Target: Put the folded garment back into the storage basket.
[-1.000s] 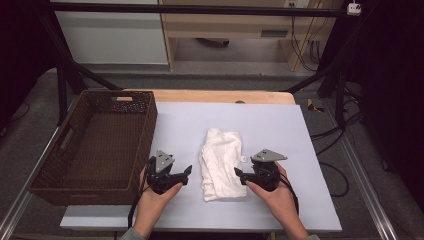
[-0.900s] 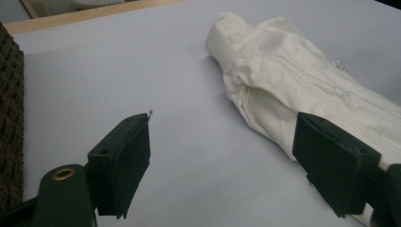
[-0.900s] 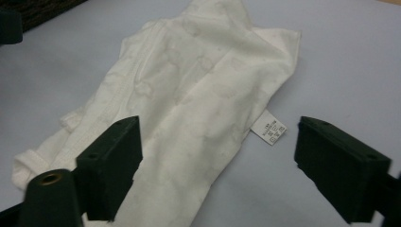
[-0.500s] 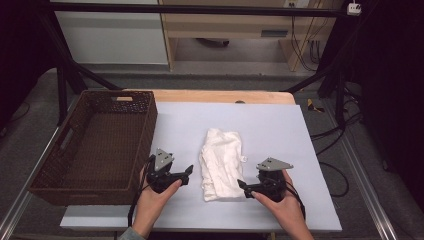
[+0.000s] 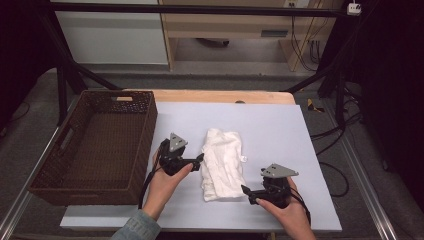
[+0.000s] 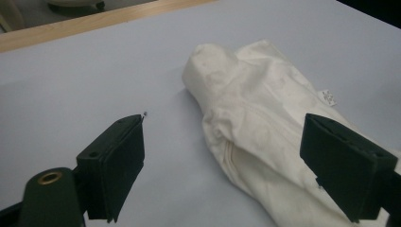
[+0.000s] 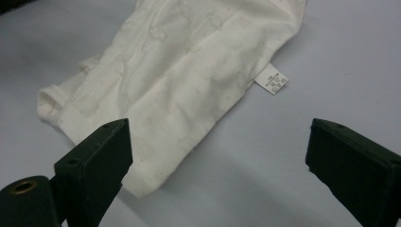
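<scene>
There is one white cloth [image 5: 223,165] on one table [image 5: 280,130], and one small tag [image 7: 271,79] on the cloth. There is one brown basket [image 5: 95,145]. There are two grippers, the left gripper [image 5: 198,161] and the right gripper [image 5: 247,193]

Soft creased white cloth garment [image 5: 222,162]; dark woven wicker basket [image 5: 95,145]; smooth matt table cover [image 5: 280,130].

A cream-white cloth [image 5: 222,164] with a white label lies on the pale lavender-grey table [image 5: 280,130], beside a dark brown wicker basket [image 5: 100,145].
</scene>
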`<state>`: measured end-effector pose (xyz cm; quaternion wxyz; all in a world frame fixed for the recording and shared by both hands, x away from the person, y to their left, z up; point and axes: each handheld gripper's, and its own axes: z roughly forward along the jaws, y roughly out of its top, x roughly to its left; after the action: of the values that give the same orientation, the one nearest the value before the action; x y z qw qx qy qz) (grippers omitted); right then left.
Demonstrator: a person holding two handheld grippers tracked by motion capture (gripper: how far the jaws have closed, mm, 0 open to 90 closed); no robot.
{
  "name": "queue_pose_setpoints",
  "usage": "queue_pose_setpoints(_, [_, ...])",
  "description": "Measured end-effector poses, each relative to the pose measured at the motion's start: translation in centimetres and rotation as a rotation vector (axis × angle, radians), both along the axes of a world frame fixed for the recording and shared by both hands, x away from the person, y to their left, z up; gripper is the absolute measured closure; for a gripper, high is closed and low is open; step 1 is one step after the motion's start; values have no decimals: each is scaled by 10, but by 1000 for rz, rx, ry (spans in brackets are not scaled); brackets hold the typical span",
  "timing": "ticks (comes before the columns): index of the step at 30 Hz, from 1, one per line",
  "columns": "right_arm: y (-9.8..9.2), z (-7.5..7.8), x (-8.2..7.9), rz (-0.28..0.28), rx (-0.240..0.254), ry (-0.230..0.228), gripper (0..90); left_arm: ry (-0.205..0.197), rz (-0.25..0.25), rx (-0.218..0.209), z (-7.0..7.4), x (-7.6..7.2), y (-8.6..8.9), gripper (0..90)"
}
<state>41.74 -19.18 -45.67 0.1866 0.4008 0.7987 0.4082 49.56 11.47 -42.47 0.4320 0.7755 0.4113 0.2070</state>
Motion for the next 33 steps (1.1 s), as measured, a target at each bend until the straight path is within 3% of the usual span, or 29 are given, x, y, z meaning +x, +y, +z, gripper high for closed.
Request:
queue_pose_setpoints(3, [1,-2,-1,9,-7,4,90,2,3,-8,5,13,-8,153])
queue_pose_setpoints(10, [5,-3,-2,33,-15,-7,91,29,-12,22,8,36,-26,163])
queue_pose_setpoints(15, [8,-3,-4,50,-15,1,91,67,-8,47,-4,52,-36,197])
queue_pose_setpoints(21, [13,-5,-6,68,-18,6,95,107,-2,44,-18,68,-36,204])
queue_pose_setpoints(24, [14,-5,-6,74,-18,7,95,150,-14,33,-23,73,-39,214])
queue_pose_setpoints(27, [15,-5,-6,80,-19,10,95,170,5,50,-30,77,-42,236])
queue_pose_setpoints(33, [18,-6,-8,102,-19,22,95,188,15,84,-38,82,-47,300])
